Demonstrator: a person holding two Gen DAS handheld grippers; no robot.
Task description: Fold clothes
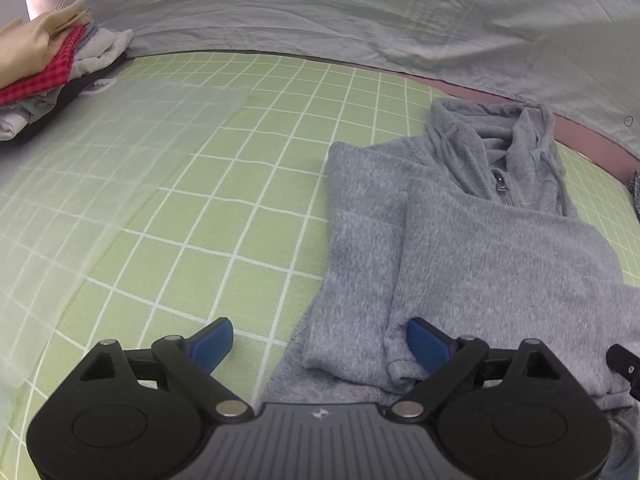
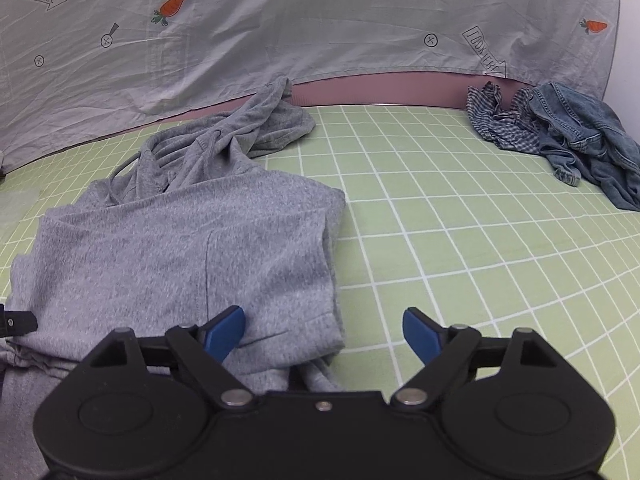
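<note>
A grey zip hoodie (image 1: 472, 240) lies on the green checked cloth with both sleeves folded over its body and the hood at the far end. My left gripper (image 1: 320, 342) is open at its near left hem, right fingertip on the fabric, left fingertip over bare cloth. The hoodie also shows in the right wrist view (image 2: 188, 248). My right gripper (image 2: 324, 330) is open at the near right hem corner, left fingertip on the fabric, right fingertip over bare cloth. Neither gripper holds anything.
A stack of folded clothes (image 1: 48, 68) sits at the far left. A checked garment (image 2: 504, 120) and denim jeans (image 2: 588, 140) lie crumpled at the far right. A pale sheet with carrot prints (image 2: 320, 20) hangs behind. A translucent sheet (image 1: 100, 160) covers the left cloth.
</note>
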